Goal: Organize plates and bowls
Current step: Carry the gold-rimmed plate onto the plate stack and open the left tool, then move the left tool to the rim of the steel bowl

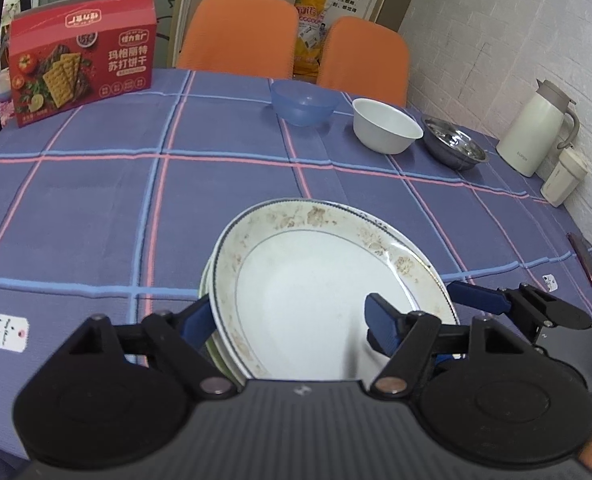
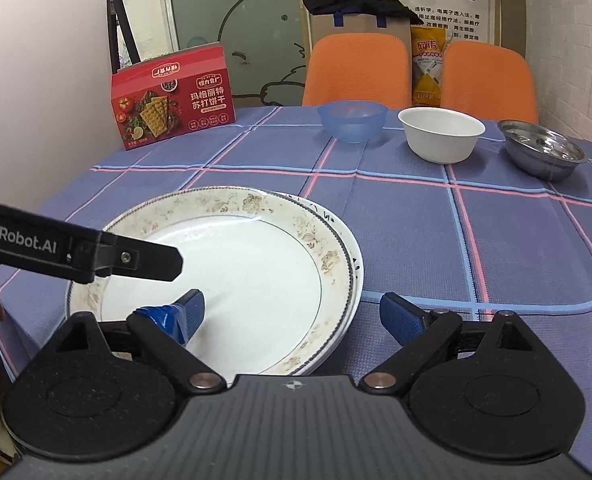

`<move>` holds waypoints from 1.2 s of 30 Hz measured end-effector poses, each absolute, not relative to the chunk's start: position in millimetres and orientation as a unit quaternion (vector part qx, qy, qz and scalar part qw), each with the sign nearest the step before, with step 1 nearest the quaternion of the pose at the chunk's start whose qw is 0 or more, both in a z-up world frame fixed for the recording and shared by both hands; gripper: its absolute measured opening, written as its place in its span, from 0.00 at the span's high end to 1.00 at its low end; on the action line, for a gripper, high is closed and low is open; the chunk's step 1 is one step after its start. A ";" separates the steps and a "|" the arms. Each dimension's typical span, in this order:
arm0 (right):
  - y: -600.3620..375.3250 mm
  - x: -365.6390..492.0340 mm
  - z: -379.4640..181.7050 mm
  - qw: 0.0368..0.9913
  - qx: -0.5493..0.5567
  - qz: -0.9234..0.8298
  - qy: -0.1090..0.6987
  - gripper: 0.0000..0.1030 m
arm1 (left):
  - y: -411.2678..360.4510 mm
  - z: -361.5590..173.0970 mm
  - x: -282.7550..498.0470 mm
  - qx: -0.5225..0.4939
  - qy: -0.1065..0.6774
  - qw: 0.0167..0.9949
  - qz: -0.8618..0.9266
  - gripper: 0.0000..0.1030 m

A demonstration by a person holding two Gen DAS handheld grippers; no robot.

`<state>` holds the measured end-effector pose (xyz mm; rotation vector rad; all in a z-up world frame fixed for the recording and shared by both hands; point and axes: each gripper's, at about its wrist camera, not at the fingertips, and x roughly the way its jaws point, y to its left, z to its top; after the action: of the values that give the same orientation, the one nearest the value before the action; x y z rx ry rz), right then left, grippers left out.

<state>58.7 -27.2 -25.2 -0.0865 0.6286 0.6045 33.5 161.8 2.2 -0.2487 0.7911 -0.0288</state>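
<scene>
**Plates stacked, bowls waiting**

With the floral-rimmed plate (image 1: 328,276) lying on the plate stack (image 2: 352,276) at the near table (image 2: 456,240) edge, both grippers straddle its rim, jaws wide: left gripper (image 1: 291,320), right gripper (image 2: 291,312). Judging so, nesting follows: blue plastic bowl (image 2: 352,120), white bowl (image 2: 440,132), steel bowl (image 2: 544,152) stand in a row beyond the stack, path clear; the cracker box (image 2: 171,96) is well aside.

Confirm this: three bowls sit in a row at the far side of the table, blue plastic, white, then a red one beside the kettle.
Not quite. The third bowl is stainless steel, not red, as the right wrist view shows. The blue plastic bowl and the white bowl are as you say, with the steel one nearest the kettle.
</scene>
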 end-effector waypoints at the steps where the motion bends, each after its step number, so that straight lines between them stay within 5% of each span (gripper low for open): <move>1: -28.8 58.3 -24.5 0.907 -0.042 0.291 0.303 0.20 | 161.6 2.4 31.5 -0.107 0.391 0.914 0.002 0.30; 36: -181.4 113.3 -26.4 0.909 0.164 0.171 0.342 0.20 | 58.3 23.9 126.7 -0.005 0.372 0.928 -0.015 0.30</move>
<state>113.3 -181.4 -26.4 0.3389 0.7053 0.3535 126.7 58.3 23.9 -0.0112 0.7620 -0.0313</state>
